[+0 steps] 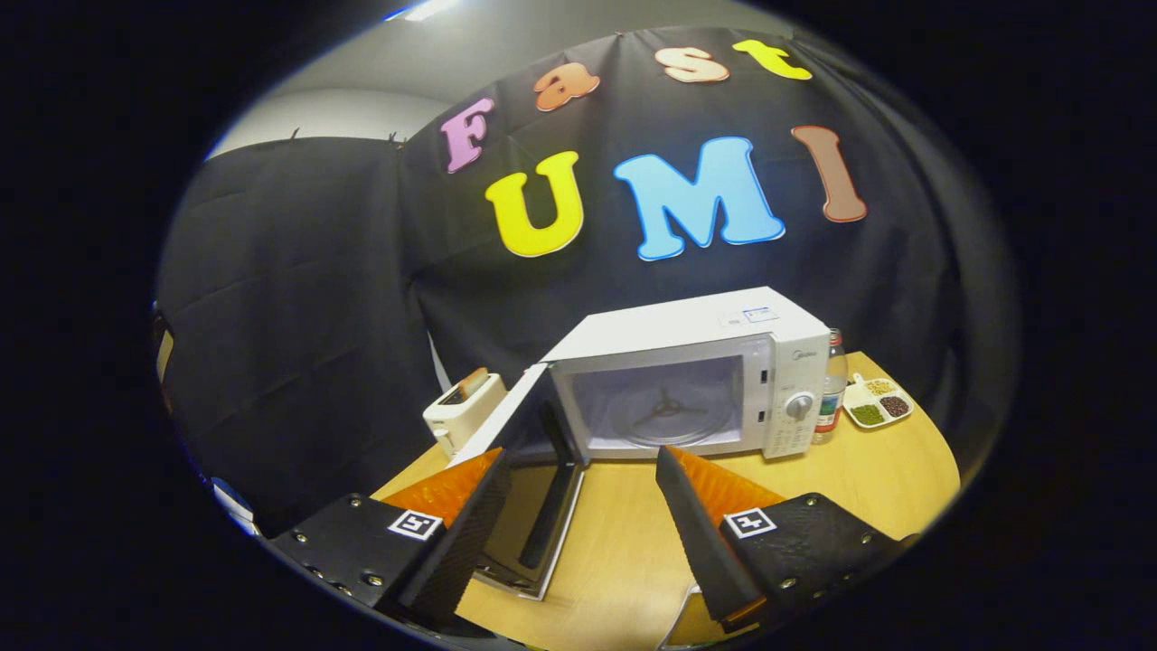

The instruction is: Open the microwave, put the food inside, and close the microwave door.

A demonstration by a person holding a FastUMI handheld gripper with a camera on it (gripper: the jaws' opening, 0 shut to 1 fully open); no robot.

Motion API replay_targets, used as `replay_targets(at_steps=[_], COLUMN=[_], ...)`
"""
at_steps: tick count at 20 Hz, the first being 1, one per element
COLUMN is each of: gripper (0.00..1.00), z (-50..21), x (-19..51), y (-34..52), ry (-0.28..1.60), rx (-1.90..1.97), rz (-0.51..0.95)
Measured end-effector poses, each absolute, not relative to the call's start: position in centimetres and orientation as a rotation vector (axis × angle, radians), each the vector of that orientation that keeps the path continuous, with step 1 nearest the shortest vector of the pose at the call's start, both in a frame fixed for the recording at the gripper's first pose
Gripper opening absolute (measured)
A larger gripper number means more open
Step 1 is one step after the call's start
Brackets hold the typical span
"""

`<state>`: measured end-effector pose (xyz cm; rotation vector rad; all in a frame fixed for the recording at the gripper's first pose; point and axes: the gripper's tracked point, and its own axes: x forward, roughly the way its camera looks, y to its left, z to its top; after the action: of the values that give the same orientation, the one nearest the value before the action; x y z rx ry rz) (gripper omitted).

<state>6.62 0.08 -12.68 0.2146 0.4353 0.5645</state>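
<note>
A white microwave (696, 380) stands on the wooden table (868, 470) beyond my fingers. Its door (529, 470) is swung wide open toward me on the left, reaching in between my two fingers. The cavity shows a glass turntable (667, 411) with nothing on it. My gripper (578, 470) is open, its fingers spread wide, with only the door's edge between them and neither finger pressing on it. No food item is visible near the fingers.
A white toaster (463, 407) with a slice in it stands left of the microwave. To the microwave's right are a bottle (832, 389) and a small divided dish (877, 402) of grains. A cable edge (680, 615) lies near the right finger.
</note>
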Motion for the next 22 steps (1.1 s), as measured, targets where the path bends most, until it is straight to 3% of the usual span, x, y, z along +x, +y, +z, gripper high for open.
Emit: replay_targets(at_steps=[4, 8, 16, 22], gripper=[0.98, 0.99, 0.99, 0.99], z=[-12.9, -15.5, -26.0, -30.6], x=[9.5, 8.0, 3.6, -0.9], y=[-5.6, -8.6, -14.9, -14.9], ry=[0.421, 0.499, 0.947, 1.224], rx=[0.255, 0.252, 0.393, 0.468], rz=[0.454, 0.444, 0.43, 0.485])
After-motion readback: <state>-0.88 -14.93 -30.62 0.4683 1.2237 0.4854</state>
